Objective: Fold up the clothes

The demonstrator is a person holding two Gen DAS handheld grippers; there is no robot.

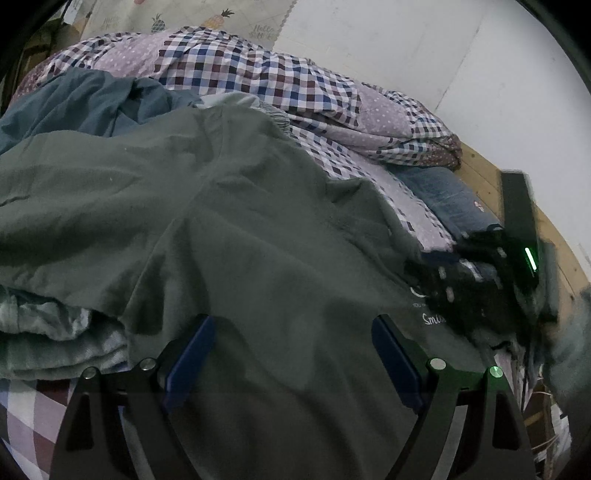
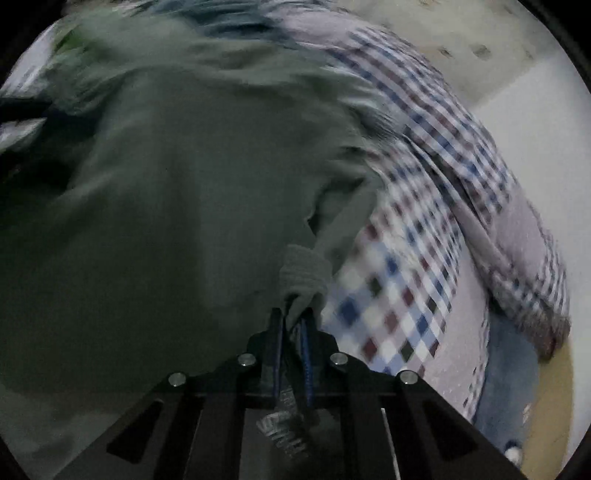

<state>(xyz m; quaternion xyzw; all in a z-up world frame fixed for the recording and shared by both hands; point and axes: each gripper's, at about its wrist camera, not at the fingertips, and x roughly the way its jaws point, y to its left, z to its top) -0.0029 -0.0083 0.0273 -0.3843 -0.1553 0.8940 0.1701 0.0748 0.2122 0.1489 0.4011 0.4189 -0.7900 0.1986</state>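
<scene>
Right gripper [image 2: 291,328] pinches the green shirt [image 1: 229,229] cuff, mid-fold; left gripper [image 1: 291,354] hovers, jaws spread; next, carry the sleeve across the body

A checked and dotted quilt [image 1: 258,74] lay rumpled along the wooden bed frame [image 1: 480,173] beside a white wall [image 1: 443,55], with a pineapple-print cloth [image 1: 177,14] hanging behind and a blue denim piece [image 1: 443,199] near the edge.

Rumpled grey-green garment [image 1: 229,221] spread over checked bedding [image 1: 258,74]
</scene>
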